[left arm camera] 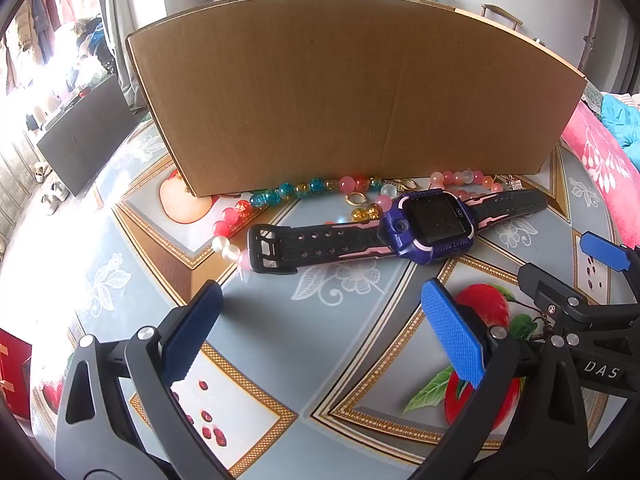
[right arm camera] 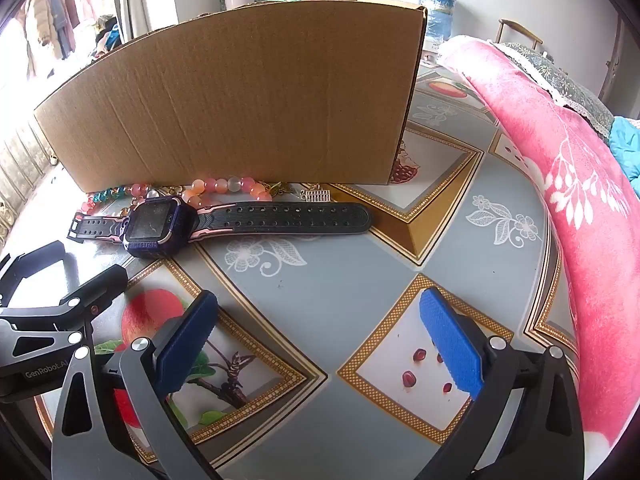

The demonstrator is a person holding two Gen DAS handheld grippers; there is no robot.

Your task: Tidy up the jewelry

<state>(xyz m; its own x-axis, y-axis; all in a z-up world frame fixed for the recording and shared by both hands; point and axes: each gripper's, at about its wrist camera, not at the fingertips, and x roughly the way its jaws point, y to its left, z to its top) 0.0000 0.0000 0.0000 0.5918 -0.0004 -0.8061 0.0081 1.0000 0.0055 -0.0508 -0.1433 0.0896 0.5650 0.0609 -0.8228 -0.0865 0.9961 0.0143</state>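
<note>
1. Both my grippers, left gripper (left arm camera: 320,332) and right gripper (right arm camera: 320,336), hover with jaws wide apart and empty, tilted down over the fruit-patterned tablecloth (right arm camera: 320,280).
2. Lying flat near them is the purple-faced smartwatch with its black and pink strap (left arm camera: 428,224), probably easiest to take first.
3. Behind it, the multicoloured glass bead strings (left arm camera: 304,190) rest against the brown cardboard box (left arm camera: 340,92), probably their container.
</note>
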